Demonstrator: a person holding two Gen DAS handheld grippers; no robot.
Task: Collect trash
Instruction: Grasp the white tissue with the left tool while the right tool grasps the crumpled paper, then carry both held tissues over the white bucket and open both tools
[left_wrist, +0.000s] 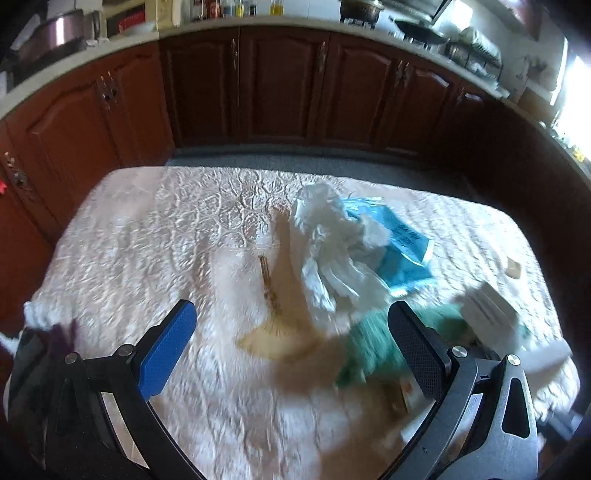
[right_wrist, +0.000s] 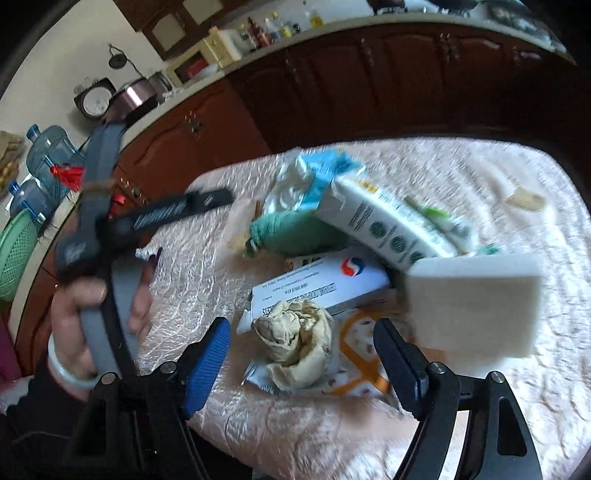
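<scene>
Trash lies on a table with a pale embossed cloth (left_wrist: 155, 229). In the left wrist view I see crumpled white paper (left_wrist: 332, 240), a blue packet (left_wrist: 399, 240), a green wad (left_wrist: 373, 343) and a clear wrapper with sticks (left_wrist: 267, 273). My left gripper (left_wrist: 291, 343) is open and empty above the cloth. In the right wrist view my right gripper (right_wrist: 301, 354) is open, with a crumpled beige paper ball (right_wrist: 295, 347) between the fingers. Beyond lie a white medicine box (right_wrist: 325, 288), a white carton (right_wrist: 391, 229) and a white block (right_wrist: 476, 302). The left gripper (right_wrist: 177, 210) shows at the left.
Dark wooden cabinets (left_wrist: 280, 85) with a cluttered counter stand behind the table. A small tan scrap (left_wrist: 513, 267) lies at the table's right. Water jugs (right_wrist: 48, 155) and a green basket (right_wrist: 18, 254) stand at the far left in the right wrist view.
</scene>
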